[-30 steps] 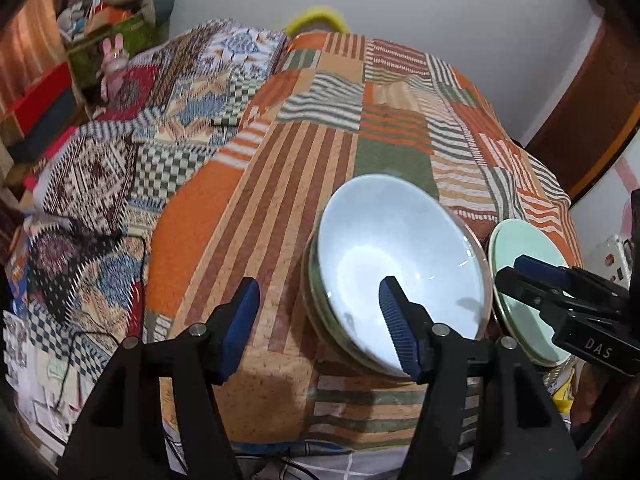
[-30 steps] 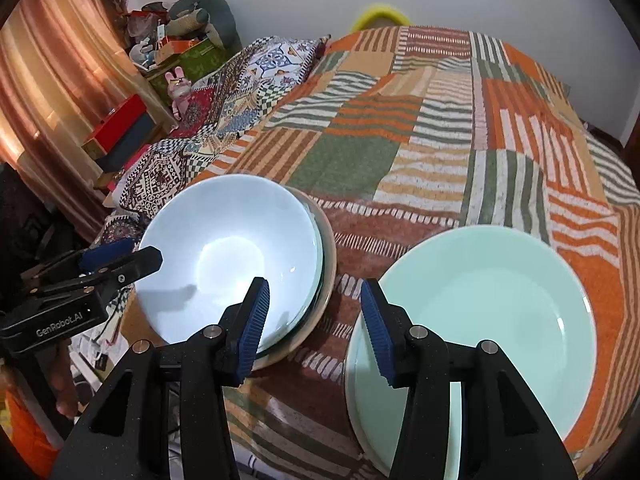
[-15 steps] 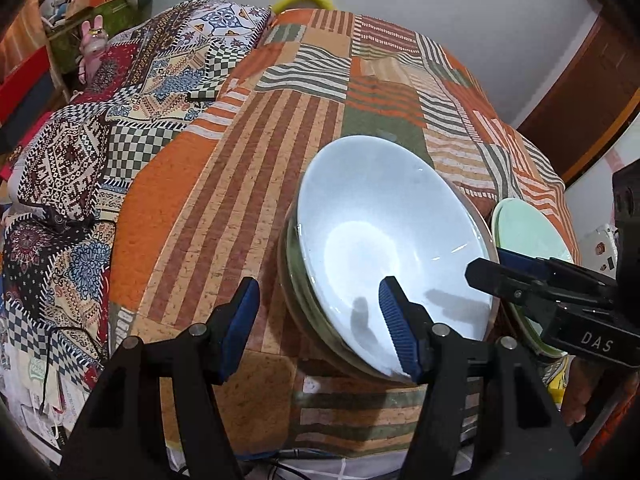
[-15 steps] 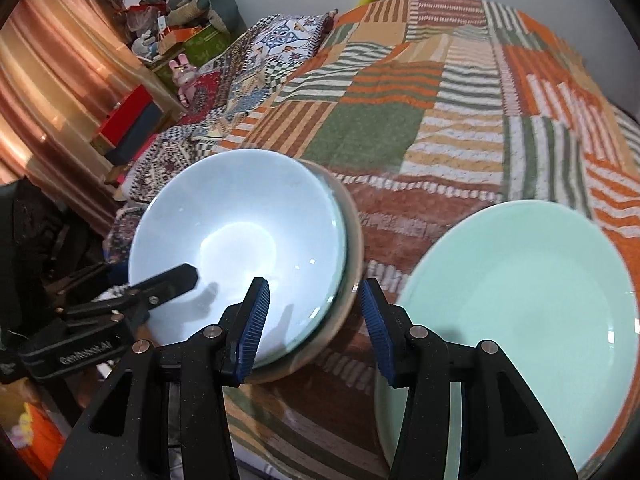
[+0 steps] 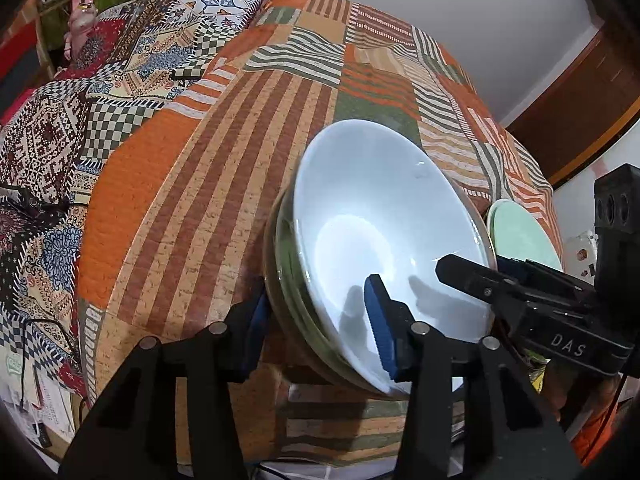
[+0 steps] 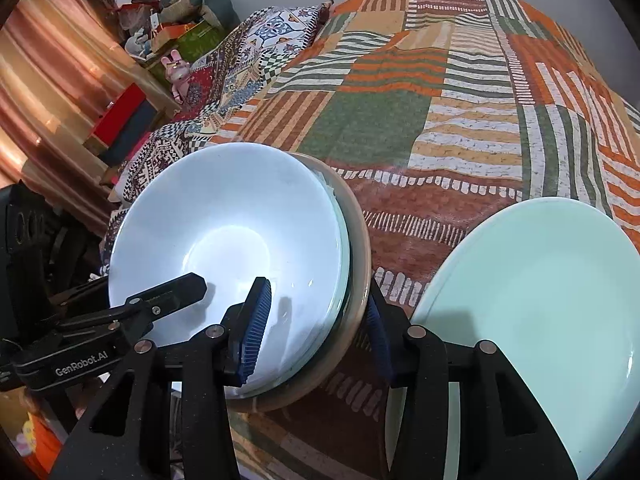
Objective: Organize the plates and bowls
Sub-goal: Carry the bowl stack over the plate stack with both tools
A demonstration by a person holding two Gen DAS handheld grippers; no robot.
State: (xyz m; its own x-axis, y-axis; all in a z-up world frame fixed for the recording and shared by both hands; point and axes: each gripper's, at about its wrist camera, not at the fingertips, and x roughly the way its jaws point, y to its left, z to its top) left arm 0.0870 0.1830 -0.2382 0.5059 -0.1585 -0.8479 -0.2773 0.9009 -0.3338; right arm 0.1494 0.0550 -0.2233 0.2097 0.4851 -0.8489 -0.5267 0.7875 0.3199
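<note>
Both grippers have come forward since a second ago, and now each one straddles the rim of the stack of dishes. The left gripper [image 5: 316,328] has one blue pad inside the white bowl [image 5: 384,232] and the other pad outside, low beside the stack; its jaws are spread and I cannot see that they press the rim. The right gripper [image 6: 318,332] stands in the same way on the opposite side: one pad over the inside of the white bowl [image 6: 224,236], the other just outside the beige rim of the lowest dish [image 6: 358,256]. Its jaws are also apart, not clamped.

The white bowl sits on top of the stack, with a greenish dish and the beige one under it. The stack rests near the front edge of the patchwork bedspread [image 6: 452,120]. Just beside the stack, on the right, lies a pale green plate [image 6: 536,304], flat on the same cover, near its edge. The plate [image 5: 520,236] is partly hidden behind the right gripper in the left wrist view.
</note>
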